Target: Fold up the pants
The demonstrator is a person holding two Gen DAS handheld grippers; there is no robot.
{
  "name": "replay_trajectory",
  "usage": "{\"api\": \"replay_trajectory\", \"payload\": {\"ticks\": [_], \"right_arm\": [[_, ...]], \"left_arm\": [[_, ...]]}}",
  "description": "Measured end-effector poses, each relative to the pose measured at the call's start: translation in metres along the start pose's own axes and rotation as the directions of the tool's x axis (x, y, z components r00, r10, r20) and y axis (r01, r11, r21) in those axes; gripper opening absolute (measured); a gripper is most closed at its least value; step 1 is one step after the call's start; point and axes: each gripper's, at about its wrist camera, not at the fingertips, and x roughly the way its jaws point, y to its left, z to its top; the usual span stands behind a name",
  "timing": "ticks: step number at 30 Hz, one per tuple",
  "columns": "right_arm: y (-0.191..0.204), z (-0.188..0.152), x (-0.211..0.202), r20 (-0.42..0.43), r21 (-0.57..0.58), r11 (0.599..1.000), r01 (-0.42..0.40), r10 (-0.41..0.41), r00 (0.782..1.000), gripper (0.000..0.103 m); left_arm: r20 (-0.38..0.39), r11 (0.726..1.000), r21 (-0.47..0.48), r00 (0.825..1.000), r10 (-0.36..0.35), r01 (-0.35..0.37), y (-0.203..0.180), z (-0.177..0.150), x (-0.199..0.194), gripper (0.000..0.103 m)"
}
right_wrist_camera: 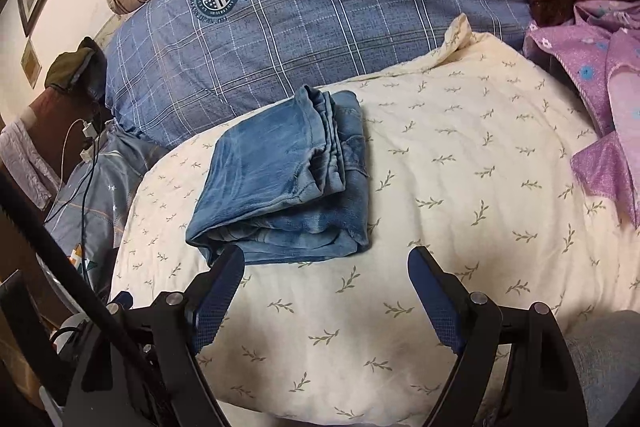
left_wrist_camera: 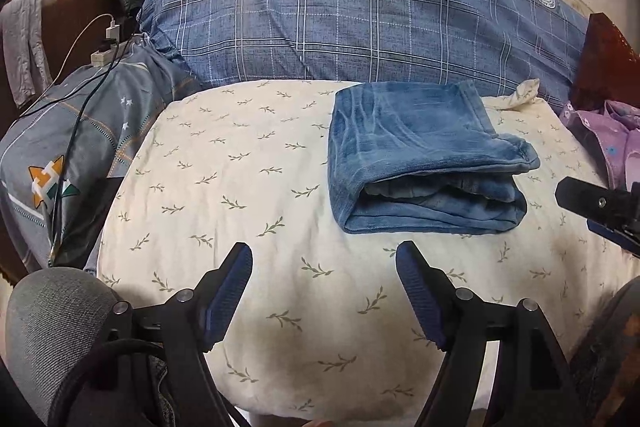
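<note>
Pants: blue denim, folded into a compact stacked rectangle on the cream leaf-print quilt; folding appears complete, perhaps minor squaring left. Position: ahead of both grippers, untouched. Left gripper: jaws wide apart, empty. Right gripper: jaws wide apart, empty, bundle just beyond.

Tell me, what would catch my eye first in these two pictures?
Probably the jeans, folded into a thick blue bundle on the cream quilt with its leaf sprigs. Behind them rises a big blue plaid duvet with round crests, and purple fabric lies bunched at the right edge. In front, the left claw and the right claw stand open and hold nothing.
</note>
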Motion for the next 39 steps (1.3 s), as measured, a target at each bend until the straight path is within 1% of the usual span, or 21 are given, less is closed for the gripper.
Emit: {"api": "replay_trajectory", "payload": {"ticks": [4, 11, 21, 28, 34, 36, 39], "right_arm": [[0.003, -0.002, 0.004, -0.01, -0.016, 1.0, -0.004, 0.004, 1.0, 0.085], [0.006, -0.003, 0.005, -0.019, -0.029, 1.0, -0.011, 0.011, 1.0, 0.085], [0.006, -0.002, -0.015, 0.018, -0.021, 1.0, -0.005, 0.005, 1.0, 0.085], [0.003, -0.004, -0.018, 0.032, -0.021, 1.0, 0.013, -0.012, 0.999, 0.085], [0.003, -0.005, -0.011, 0.021, -0.027, 0.999, 0.016, -0.016, 1.0, 0.085], [0.003, -0.007, -0.005, 0.006, -0.03, 0.999, 0.02, -0.019, 1.0, 0.085], [-0.003, -0.006, 0.007, -0.025, -0.005, 1.0, 0.01, -0.01, 1.0, 0.085]], "left_arm": [[-0.007, 1.0, -0.019, 1.0, -0.004, 0.004, 0.006, 0.002, 0.002, 0.074], [-0.007, 1.0, -0.002, 1.0, -0.002, 0.002, 0.002, 0.002, 0.003, 0.074], [0.014, 1.0, 0.005, 1.0, -0.002, 0.002, 0.0, -0.003, -0.007, 0.074], [0.02, 1.0, 0.001, 1.0, -0.014, 0.014, 0.002, -0.005, -0.014, 0.074], [-0.008, 1.0, -0.006, 1.0, -0.012, 0.012, 0.005, -0.004, -0.008, 0.074], [-0.02, 1.0, -0.011, 1.0, -0.014, 0.014, 0.007, -0.003, -0.004, 0.074], [-0.043, 1.0, -0.018, 0.999, -0.01, 0.009, 0.009, -0.001, 0.006, 0.074]]}}
